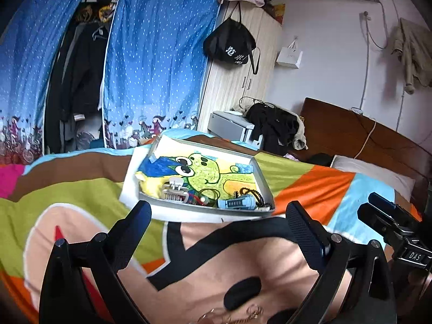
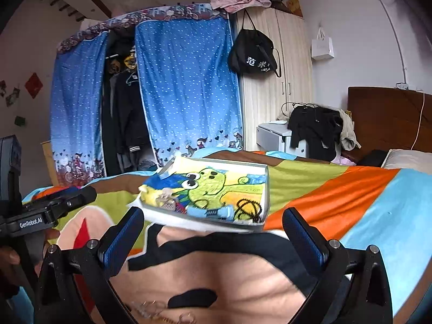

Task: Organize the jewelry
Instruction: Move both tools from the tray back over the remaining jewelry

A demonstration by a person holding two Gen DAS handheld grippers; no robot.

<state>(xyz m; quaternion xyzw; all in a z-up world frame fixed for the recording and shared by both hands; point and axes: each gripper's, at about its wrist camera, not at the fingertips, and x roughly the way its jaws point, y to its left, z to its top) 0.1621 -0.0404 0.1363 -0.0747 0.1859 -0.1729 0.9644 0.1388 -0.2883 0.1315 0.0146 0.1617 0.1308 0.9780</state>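
A shallow grey tray (image 1: 263, 182) lined with a green cartoon drawing lies on the bed, also in the right wrist view (image 2: 266, 189). At its near edge sit a silver hair clip (image 1: 175, 191), a blue combination lock (image 1: 237, 202) and a dark bead necklace (image 1: 256, 195). A clear bracelet (image 2: 151, 309) and a gold chain (image 1: 248, 314) lie on the blanket just below the grippers. My left gripper (image 1: 218, 229) is open, short of the tray. My right gripper (image 2: 213, 232) is open too, nothing between its fingers.
The bed carries a bright patchwork blanket (image 1: 81, 194). Behind it stand a blue curtained wardrobe (image 1: 159, 67), a wooden closet (image 1: 237, 86) with a black bag (image 1: 232, 46), and a nightstand piled with dark clothes (image 1: 272, 127). A pillow (image 1: 372, 175) and headboard are at the right.
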